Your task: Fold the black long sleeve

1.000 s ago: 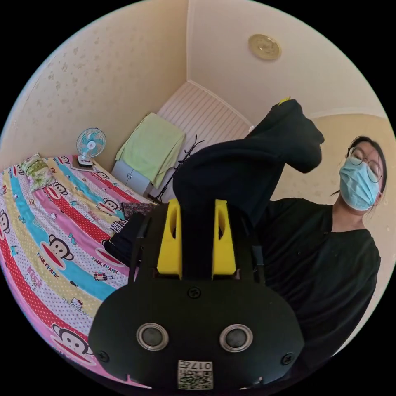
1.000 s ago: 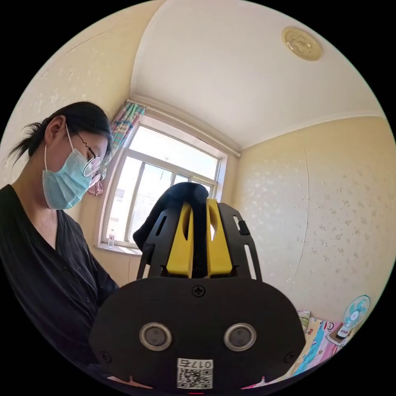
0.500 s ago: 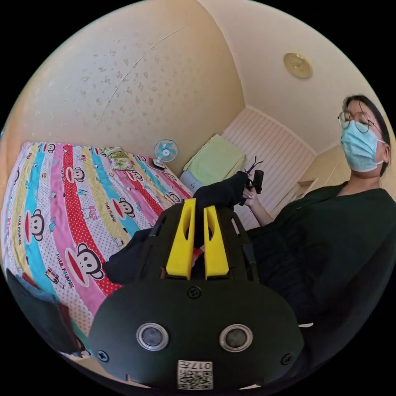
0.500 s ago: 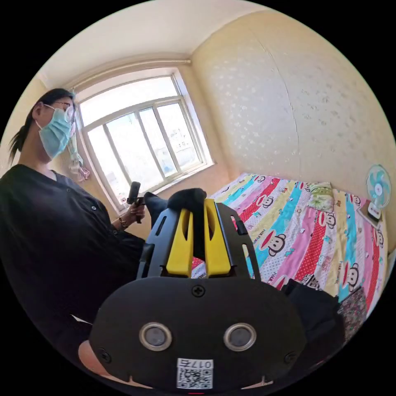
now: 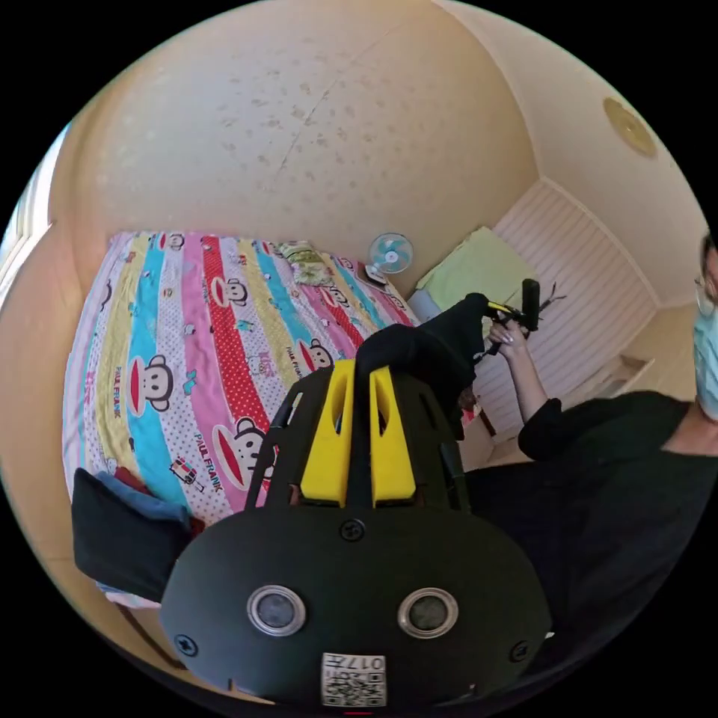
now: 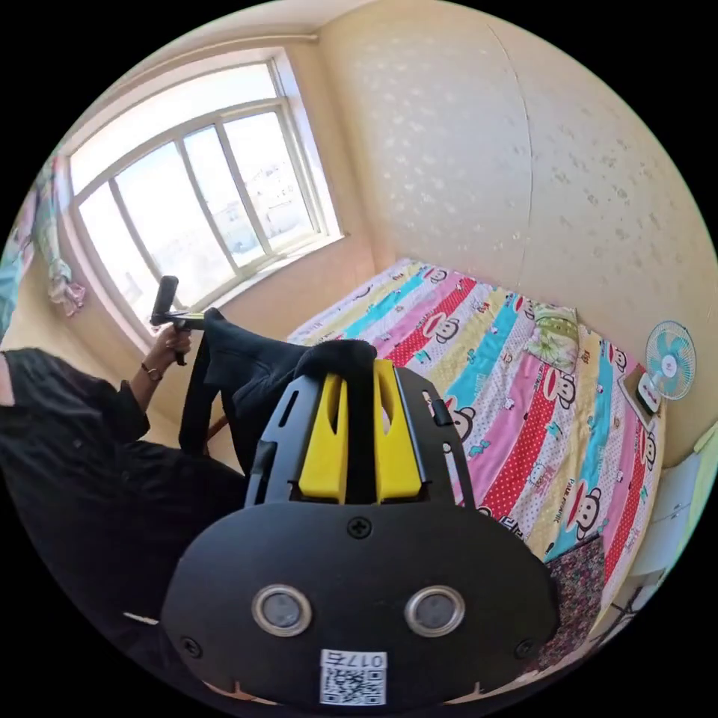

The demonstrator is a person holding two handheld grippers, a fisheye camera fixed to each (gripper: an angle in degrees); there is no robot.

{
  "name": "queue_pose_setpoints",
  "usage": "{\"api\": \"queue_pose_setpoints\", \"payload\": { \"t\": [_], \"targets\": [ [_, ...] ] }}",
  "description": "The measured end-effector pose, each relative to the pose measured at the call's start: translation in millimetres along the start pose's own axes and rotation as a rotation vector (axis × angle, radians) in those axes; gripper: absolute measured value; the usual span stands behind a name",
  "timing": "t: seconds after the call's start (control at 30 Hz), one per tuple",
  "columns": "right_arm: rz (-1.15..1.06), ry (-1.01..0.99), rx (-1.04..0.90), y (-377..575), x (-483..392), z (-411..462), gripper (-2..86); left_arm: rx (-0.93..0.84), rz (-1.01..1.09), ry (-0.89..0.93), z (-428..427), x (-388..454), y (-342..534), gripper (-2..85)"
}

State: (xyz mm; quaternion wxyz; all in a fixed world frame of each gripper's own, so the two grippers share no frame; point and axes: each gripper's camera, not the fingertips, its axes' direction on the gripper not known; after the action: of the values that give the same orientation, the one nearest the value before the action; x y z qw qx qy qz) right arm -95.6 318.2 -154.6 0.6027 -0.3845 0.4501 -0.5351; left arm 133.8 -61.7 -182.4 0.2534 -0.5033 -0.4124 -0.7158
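The black long sleeve point(image 5: 426, 351) hangs in the air between the two grippers, above the near edge of the bed point(image 5: 187, 329). One second ago it was lifted high, in front of the ceiling and the person's face. Now it is lower, and the bed lies behind it in both views. The cloth is also more stretched: half a second ago the two holding points were closer together.

The left gripper point(image 5: 357, 374) has its two yellow fingers point(image 5: 327, 441) pressed together on a fold of the black cloth, which bulges above the tips. The right gripper point(image 6: 359, 370) pinches another part of the same garment in the same way. In the left gripper view, the person's hand point(image 5: 508, 336) holds the handle of the other gripper, with the forearm raised and the elbow bent, and the cloth runs from there to the near fingers. In the right gripper view, a hand point(image 6: 170, 340) grips the handle of the other gripper in front of the window point(image 6: 194, 194), and the garment hangs down from it.

There is one black long sleeve, two grippers and one person. On the bed lie one small pillow point(image 6: 555, 333) near the far edge and one pile of folded clothes point(image 5: 123, 523) at the near corner. One small fan point(image 5: 390, 254) stands beside the far corner of the bed.
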Motion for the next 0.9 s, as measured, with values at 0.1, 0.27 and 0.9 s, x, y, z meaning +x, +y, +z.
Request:
{"api": "queue_pose_setpoints", "payload": {
  "t": [0.1,0.27,0.9],
  "targets": [
    [0.217,0.078,-0.191,-25,52,108,7.5,-0.025,-0.354,0.043,45,-120,-27,8.5],
    [0.35,-0.076,-0.246,46,54,169,7.3,-0.154,-0.538,-0.026,97,-203,33,12.9],
    [0.955,-0.071,-0.616,386,56,149,3.8,-0.927,-0.502,-0.371,167,-269,131,5.0]
  ]
}}
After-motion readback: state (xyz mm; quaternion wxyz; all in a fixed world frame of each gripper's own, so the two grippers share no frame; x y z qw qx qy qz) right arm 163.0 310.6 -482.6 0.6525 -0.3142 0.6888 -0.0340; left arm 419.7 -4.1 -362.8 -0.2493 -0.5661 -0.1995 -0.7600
